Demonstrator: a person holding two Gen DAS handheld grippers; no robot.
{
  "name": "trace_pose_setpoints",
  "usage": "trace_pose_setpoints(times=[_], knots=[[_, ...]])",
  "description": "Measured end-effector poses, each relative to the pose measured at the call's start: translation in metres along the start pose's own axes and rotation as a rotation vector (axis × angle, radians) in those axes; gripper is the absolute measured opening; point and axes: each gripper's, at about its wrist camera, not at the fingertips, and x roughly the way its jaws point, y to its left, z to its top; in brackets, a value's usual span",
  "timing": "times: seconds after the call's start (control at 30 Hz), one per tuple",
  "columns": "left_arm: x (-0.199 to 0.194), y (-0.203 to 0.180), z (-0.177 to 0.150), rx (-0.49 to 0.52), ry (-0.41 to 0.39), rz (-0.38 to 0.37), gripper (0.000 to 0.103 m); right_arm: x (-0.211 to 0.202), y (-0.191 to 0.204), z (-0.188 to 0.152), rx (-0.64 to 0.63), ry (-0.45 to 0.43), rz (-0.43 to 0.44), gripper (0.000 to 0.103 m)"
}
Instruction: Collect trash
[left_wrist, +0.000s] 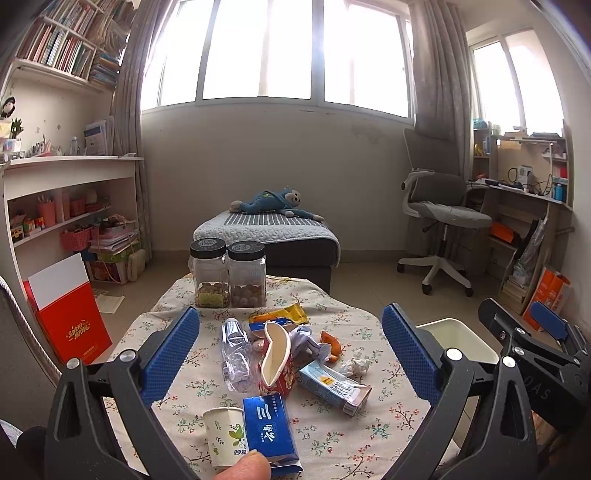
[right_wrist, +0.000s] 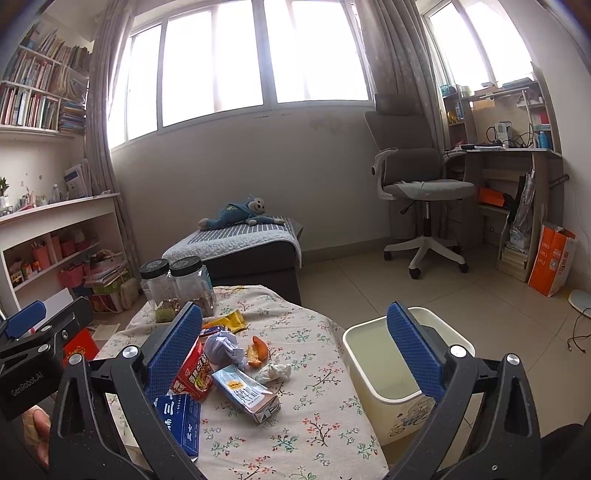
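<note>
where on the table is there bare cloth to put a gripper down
Bare floral tablecloth lies between the pale blue carton and the cream bin. More lies left of the crushed clear bottle. The middle is crowded.

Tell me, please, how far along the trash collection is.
Nothing looks done: the bin appears empty. Nothing is in hand; the left gripper and right gripper are open. Left on the table: bottle, carton, cups, boxes, wrappers, tissue.
</note>
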Motion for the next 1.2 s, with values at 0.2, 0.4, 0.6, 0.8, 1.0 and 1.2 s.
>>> trace_pose_setpoints(times=[0.2, 0.4, 0.6, 0.8, 1.0, 1.2], knots=[[0.0006, 0.0008, 0.0006, -0.002, 0.004, 0.0, 0.096, -0.0001, 0.0001, -0.0007, 0.001, 0.0, -0.001, 0.096], [0.0008, 0.0009, 0.001, 0.0, 0.004, 0.0, 0.096, 0.0001, 0.0002, -0.001, 0.002, 0.0, 0.0, 0.096], [0.0008, 0.0009, 0.0005, 0.0, 0.006, -0.001, 0.096, 0.0003, 0.0003, -0.0008, 0.001, 0.002, -0.001, 0.096], [0.0008, 0.002, 0.0013, -0.001, 0.008, 0.001, 0.096, 0.0001, -0.0001, -0.0012, 0.003, 0.0, 0.0, 0.096], [0.0009, 0.0022, 0.0017, 0.0, 0.008, 0.001, 0.096, 0.0, -0.0005, -0.0011, 0.004, 0.0, 0.0, 0.096], [0.0011, 0.0022, 0.0017, -0.001, 0.009, 0.001, 0.096, 0.0002, -0.0006, -0.0004, 0.003, 0.002, 0.0, 0.096]])
